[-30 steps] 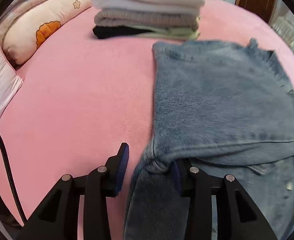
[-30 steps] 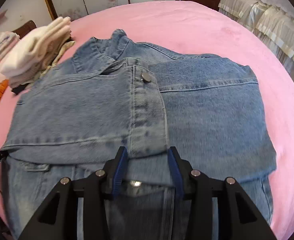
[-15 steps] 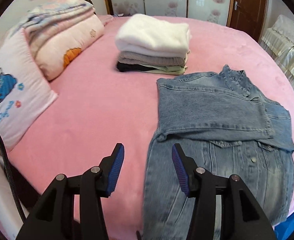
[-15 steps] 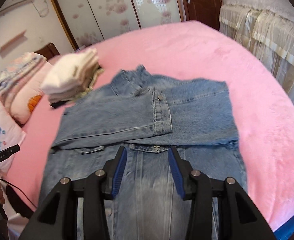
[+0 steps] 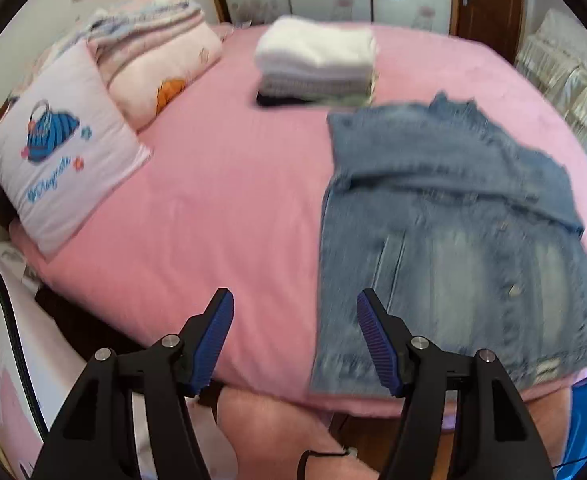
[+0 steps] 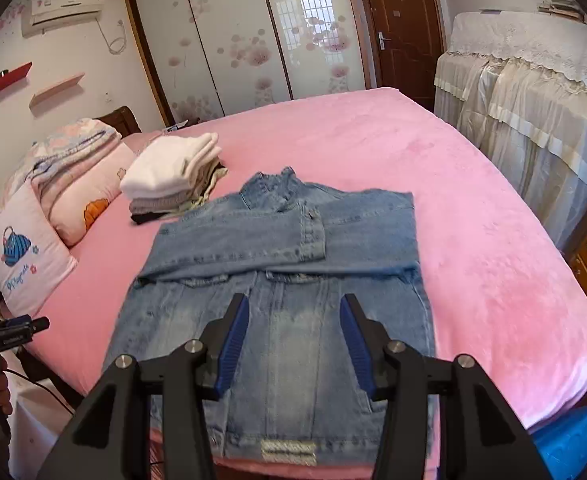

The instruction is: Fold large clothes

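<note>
A blue denim jacket (image 6: 289,264) lies flat on the pink bed (image 6: 473,220), front up, with both sleeves folded across the chest and its hem at the near edge. In the left wrist view the jacket (image 5: 453,232) lies to the right. My left gripper (image 5: 295,338) hangs above the bed's near edge, left of the jacket; its jaws are opening, nothing between them. My right gripper (image 6: 293,340) hovers over the jacket's lower half, raised off the cloth; its jaws are opening too, gripping nothing. The left gripper (image 6: 13,330) also shows at the left edge, in a person's hand.
A stack of folded clothes (image 6: 173,176) topped by a white piece sits at the jacket's far left. Pillows (image 5: 61,152) and a folded quilt (image 5: 149,40) line the bed's left side. A lace-covered piece of furniture (image 6: 533,92) stands to the right, a blue object (image 6: 569,440) by the near corner.
Both grippers let go of the sleeves and pulled back and up from the jacket, so the whole bed now shows. The left jaws have widened clearly. The jacket stays with its sleeves folded across.
</note>
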The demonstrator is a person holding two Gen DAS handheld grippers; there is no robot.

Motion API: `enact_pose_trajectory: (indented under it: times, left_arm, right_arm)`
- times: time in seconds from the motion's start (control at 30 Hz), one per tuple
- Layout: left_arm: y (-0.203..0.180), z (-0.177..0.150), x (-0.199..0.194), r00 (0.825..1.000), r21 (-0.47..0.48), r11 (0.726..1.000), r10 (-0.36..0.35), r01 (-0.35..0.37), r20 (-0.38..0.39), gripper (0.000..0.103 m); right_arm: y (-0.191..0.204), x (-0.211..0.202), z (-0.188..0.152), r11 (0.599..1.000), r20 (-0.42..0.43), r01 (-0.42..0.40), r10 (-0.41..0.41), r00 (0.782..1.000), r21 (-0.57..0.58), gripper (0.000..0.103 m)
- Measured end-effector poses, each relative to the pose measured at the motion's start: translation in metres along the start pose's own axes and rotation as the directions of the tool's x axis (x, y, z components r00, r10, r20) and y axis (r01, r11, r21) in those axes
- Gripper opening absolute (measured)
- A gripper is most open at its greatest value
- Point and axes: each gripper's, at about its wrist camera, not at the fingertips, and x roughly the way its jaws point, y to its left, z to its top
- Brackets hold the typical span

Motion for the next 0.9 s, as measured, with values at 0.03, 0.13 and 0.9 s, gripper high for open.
enact_pose_trajectory:
  times: [0.03, 0.13, 0.9]
  left_arm:
    - [0.0, -0.006, 0.009, 1.0, -0.009, 1.0, -0.005, 0.005, -0.025, 0.063]
    - [0.003, -0.028, 0.034, 0.996, -0.036, 0.999, -0.038, 0.035, -0.083, 0.063]
    - [0.022, -0.101, 0.142, 0.925, -0.214, 0.935, -0.325, 0.283, -0.196, 0.063]
  right_arm:
    - [-0.002, 0.0, -0.008, 1.0, -0.008, 0.006, -0.006, 1.0, -0.006, 0.048]
    - [-0.007, 0.003, -0.026, 1.0, -0.038, 0.012, -0.012, 0.999, -0.011, 0.048]
    - [-0.115, 0.073, -0.138, 0.976, -0.32, 0.204, -0.169, 0.932, 0.081, 0.048]
